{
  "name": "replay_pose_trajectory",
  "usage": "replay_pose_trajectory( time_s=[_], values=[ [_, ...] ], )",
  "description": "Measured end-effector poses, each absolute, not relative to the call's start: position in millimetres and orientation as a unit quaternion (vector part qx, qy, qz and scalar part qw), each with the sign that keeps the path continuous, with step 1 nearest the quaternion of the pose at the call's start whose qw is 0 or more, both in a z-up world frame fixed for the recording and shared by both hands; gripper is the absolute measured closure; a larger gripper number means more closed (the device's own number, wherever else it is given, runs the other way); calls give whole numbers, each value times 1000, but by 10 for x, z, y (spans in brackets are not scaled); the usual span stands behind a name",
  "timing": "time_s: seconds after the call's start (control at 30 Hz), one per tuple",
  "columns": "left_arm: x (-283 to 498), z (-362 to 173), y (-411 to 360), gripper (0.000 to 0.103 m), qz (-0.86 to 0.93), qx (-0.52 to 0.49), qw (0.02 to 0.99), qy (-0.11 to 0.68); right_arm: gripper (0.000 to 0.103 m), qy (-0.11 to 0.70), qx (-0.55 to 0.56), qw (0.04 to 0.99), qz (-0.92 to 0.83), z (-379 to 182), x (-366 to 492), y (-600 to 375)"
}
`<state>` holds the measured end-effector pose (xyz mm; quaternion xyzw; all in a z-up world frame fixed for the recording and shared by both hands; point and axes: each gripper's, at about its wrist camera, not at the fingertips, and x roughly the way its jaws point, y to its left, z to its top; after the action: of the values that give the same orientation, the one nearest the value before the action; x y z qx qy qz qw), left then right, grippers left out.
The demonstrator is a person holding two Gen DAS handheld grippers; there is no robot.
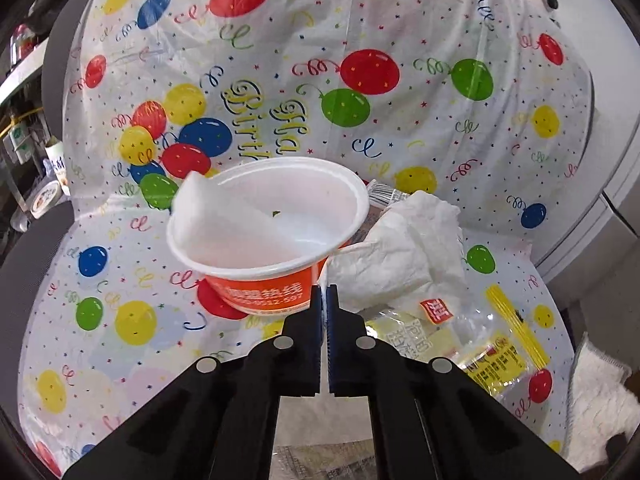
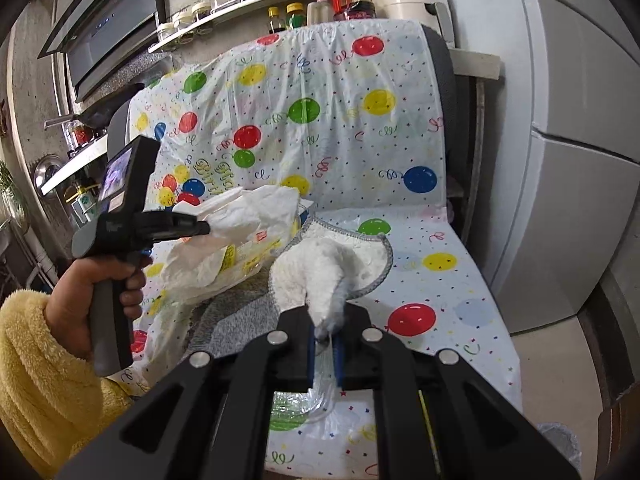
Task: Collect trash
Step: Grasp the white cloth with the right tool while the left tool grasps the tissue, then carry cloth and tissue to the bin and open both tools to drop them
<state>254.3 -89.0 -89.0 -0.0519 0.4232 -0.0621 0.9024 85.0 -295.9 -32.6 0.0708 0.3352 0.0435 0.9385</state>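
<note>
Left gripper (image 1: 324,292) clamped shut on one crumpled tissue (image 1: 404,256), beside one white cup (image 1: 268,216) holding a napkin scrap, on balloon-print cover (image 1: 120,320). Right gripper (image 2: 325,340) closed on one fluffy cloth (image 2: 320,268). One wrapper (image 1: 496,356) alongside.

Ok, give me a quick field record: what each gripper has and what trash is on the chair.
left gripper: shut on the rim of the instant noodle cup
right gripper: shut on the white cloth
surface: balloon-print cover draped over a chair
trash by cup: crumpled tissue, clear snack wrapper
cup contents: looks empty, lid flap folded inside
</note>
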Motion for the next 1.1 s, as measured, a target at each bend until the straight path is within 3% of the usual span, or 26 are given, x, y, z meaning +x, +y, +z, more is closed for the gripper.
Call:
replay_pose_trajectory(
  time_s=[0.33,0.63,1.1],
  values=[
    [1922,-206,-437,102,-185,-108,926,312,96,304,78,949,36,-91,623,-2969],
    [1373,379,-581,102,-250,-93,932,246,96,286,81,955,20,59,360,-3030],
    [510,-194,-1784,102,-413,-14,858,305,96,302,108,943,-92,-110,-464,-3678]
  ],
)
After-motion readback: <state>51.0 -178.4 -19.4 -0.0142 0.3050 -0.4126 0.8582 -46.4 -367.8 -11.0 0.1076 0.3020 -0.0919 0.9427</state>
